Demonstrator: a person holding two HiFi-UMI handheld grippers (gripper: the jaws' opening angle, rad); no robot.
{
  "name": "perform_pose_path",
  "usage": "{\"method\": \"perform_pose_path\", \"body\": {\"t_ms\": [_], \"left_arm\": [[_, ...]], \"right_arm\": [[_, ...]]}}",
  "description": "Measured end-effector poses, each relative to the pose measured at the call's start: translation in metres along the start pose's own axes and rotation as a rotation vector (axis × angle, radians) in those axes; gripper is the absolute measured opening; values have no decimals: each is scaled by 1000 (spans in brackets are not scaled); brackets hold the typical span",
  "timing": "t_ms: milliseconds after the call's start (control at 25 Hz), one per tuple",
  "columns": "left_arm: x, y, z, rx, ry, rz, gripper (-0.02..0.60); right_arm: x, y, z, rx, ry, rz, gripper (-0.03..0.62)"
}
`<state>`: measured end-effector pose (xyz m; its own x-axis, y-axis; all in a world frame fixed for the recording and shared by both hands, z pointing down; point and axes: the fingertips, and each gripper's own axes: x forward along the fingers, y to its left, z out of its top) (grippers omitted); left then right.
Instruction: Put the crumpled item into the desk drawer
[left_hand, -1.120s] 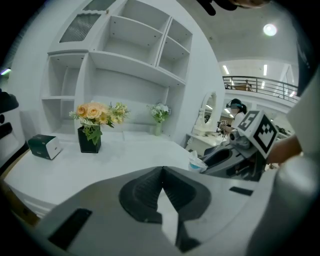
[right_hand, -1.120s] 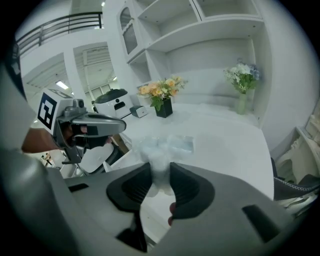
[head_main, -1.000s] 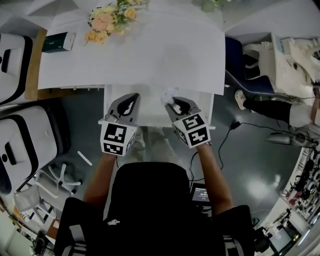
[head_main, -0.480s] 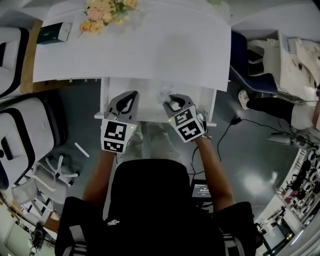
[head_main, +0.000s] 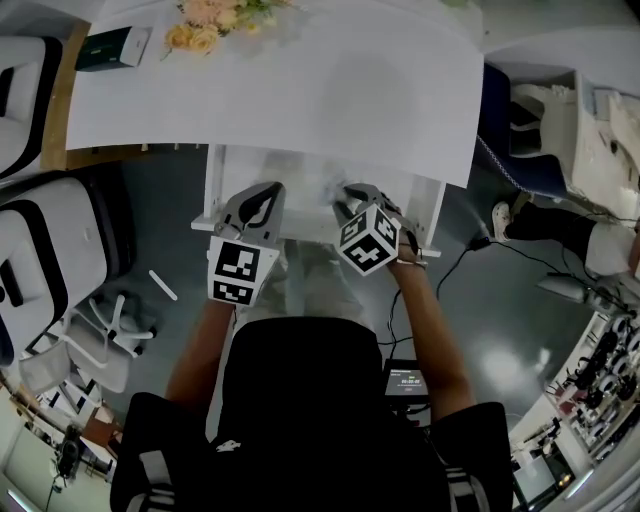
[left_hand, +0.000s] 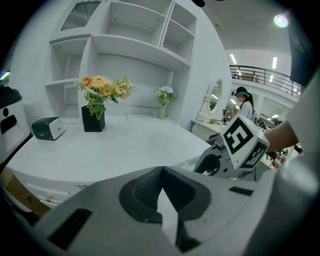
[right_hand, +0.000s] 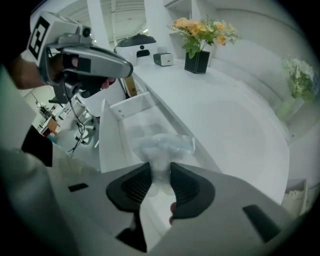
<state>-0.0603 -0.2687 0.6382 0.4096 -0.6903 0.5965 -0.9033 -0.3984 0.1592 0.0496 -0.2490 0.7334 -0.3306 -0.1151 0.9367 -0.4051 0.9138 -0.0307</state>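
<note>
While my right tool pinches the crumpled item by its lower end, that clear wad hangs above the open drawer, which juts out from under the white tabletop. My left tool hovers at the drawer's left side, jaw tips pressed together on nothing.

Person's in a black short-sleeved top with a small white logo and white shoulder stripes; left gripper and right gripper are grey shells with black ribbed pads, each carrying a white cube of black square markers.
</note>
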Motion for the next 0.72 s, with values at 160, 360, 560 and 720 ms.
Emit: {"method": "perform_pose_path", "body": {"t_ms": [160,360,560,720], "left_arm": [[2,2,-6,-11,9,7,6],[7,6,-13,-13,26,13,6],[12,6,-17,-15,33,13,6],[16,8,-22,-20,45,14,6]], "right_arm": [[19,-4,-10,-76,64,-19,109],[40,-5,-16,-102,112,-8,109],[56,-5,-22,-105,128,8,109],[67,-6,-26,-110,143,14,109]]}}
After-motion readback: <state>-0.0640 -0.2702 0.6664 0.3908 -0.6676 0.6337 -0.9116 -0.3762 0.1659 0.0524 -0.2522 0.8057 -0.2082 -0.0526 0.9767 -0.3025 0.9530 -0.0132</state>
